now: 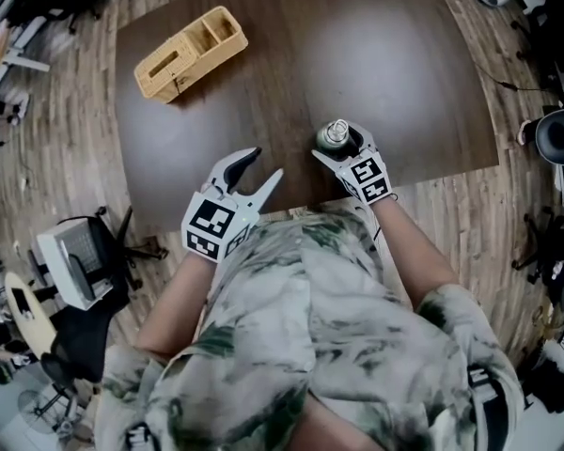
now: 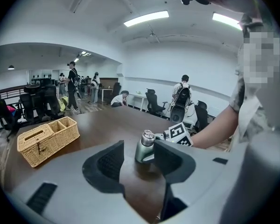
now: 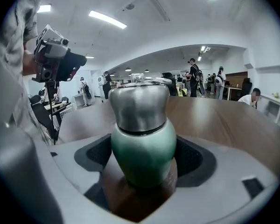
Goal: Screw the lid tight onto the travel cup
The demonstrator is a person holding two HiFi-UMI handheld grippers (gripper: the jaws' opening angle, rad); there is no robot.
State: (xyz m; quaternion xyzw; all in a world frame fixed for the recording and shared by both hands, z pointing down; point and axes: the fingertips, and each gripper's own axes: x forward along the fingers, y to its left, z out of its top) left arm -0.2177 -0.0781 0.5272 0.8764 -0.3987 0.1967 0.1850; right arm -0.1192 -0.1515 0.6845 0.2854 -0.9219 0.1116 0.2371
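Note:
The travel cup (image 1: 333, 137) has a green body (image 3: 143, 150) and a steel lid (image 3: 137, 104) sitting on top. It stands upright on the dark table (image 1: 404, 83) near the front edge. My right gripper (image 1: 341, 145) is open, with one jaw on each side of the cup's body and the pads (image 3: 190, 155) close beside it. My left gripper (image 1: 263, 165) hovers to the cup's left, open and empty. In the left gripper view the cup (image 2: 144, 146) shows beyond the left gripper (image 2: 137, 161), with the right gripper's marker cube (image 2: 179, 134) just behind it.
A wicker basket (image 1: 190, 52) with compartments lies at the table's far left, also in the left gripper view (image 2: 46, 139). Office chairs and a grey box (image 1: 70, 261) stand on the wooden floor around the table. People are in the background of the room.

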